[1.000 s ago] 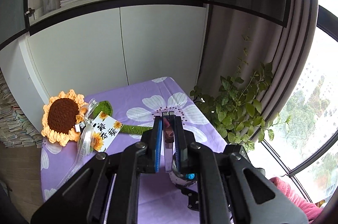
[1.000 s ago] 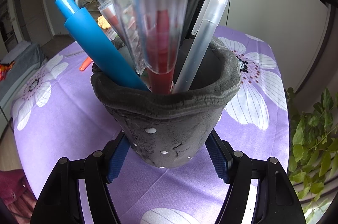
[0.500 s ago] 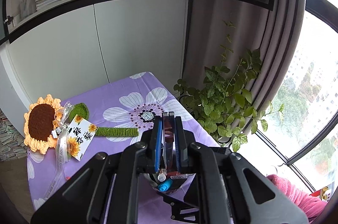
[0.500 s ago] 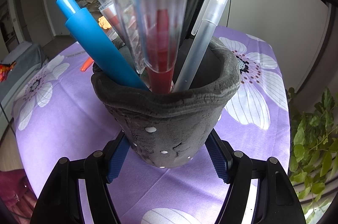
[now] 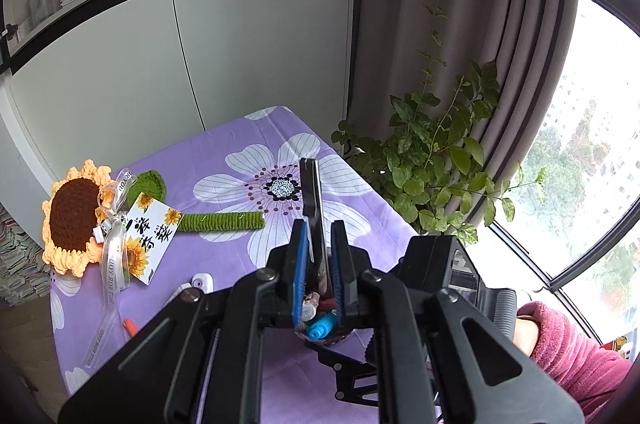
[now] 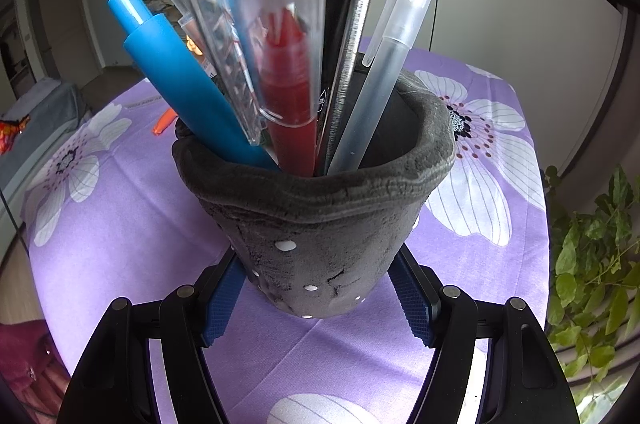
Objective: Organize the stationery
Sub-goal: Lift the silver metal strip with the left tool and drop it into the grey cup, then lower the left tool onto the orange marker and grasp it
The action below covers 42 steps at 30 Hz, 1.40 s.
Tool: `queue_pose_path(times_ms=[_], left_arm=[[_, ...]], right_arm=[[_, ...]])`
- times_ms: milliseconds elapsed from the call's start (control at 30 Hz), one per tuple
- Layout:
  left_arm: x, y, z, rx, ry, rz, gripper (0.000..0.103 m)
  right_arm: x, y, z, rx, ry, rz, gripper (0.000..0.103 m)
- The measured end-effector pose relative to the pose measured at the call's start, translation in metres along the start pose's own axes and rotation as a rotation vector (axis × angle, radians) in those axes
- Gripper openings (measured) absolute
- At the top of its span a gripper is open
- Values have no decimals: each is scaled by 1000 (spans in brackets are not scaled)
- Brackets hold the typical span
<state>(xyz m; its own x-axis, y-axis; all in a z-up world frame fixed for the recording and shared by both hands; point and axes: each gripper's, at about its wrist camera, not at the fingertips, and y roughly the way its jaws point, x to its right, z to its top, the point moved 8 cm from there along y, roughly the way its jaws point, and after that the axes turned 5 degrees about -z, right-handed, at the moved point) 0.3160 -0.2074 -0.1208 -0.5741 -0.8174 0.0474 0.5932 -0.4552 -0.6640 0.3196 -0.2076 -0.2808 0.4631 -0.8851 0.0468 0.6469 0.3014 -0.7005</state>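
A grey felt pen holder (image 6: 320,216) stands on the purple flowered cloth (image 6: 120,224), held between the pads of my right gripper (image 6: 316,300). It holds a blue pen (image 6: 176,84), a red pen (image 6: 288,96), a clear ruler (image 6: 240,4), a black pen (image 6: 340,4) and a frosted pen (image 6: 384,64). My left gripper (image 5: 319,252) is shut on a steel ruler (image 5: 312,192), directly above the holder (image 5: 324,328). The steel ruler (image 6: 360,24) reaches down into the holder among the pens.
A crochet sunflower (image 5: 76,212) with a card (image 5: 148,236) and green stem (image 5: 220,222) lies far left. An orange item (image 5: 130,326) and a white item (image 5: 200,282) lie on the cloth. A potted plant (image 5: 432,160) stands beyond the table's right edge.
The left gripper has swung over the pen holder and lowered the steel ruler into it; the ruler now appears in the right wrist view. The right gripper has stayed still.
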Motion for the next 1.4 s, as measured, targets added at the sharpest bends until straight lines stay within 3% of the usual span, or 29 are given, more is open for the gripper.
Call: queue_pose_path(times_ms=[233, 567, 633, 700, 800, 867, 1033, 1200, 1400], left_arm=[[2, -3, -6, -1, 27, 14, 12], [-41, -18, -5, 29, -94, 71, 13], [-61, -20, -11, 23, -140, 113, 34], [-88, -23, -20, 17, -201, 185, 47], [-132, -21, -44, -49, -278, 330, 43], [-156, -15, -64, -110, -339, 370, 43], [-202, 8, -114, -259, -496, 408, 39], [-234, 24, -137, -319, -587, 445, 35], [-243, 41, -144, -357, -617, 434, 31]], right_arm=[[-1, 0, 0, 0, 2, 0, 72], [-1, 0, 0, -1, 2, 1, 72], [0, 1, 0, 0, 3, 2, 72], [0, 1, -1, 0, 4, 3, 72], [0, 1, -1, -1, 5, 3, 72], [1, 1, -1, -1, 5, 3, 72], [1, 1, -1, -1, 4, 2, 72], [1, 1, -1, -3, 3, -3, 72], [0, 2, 0, -4, 3, -4, 72]])
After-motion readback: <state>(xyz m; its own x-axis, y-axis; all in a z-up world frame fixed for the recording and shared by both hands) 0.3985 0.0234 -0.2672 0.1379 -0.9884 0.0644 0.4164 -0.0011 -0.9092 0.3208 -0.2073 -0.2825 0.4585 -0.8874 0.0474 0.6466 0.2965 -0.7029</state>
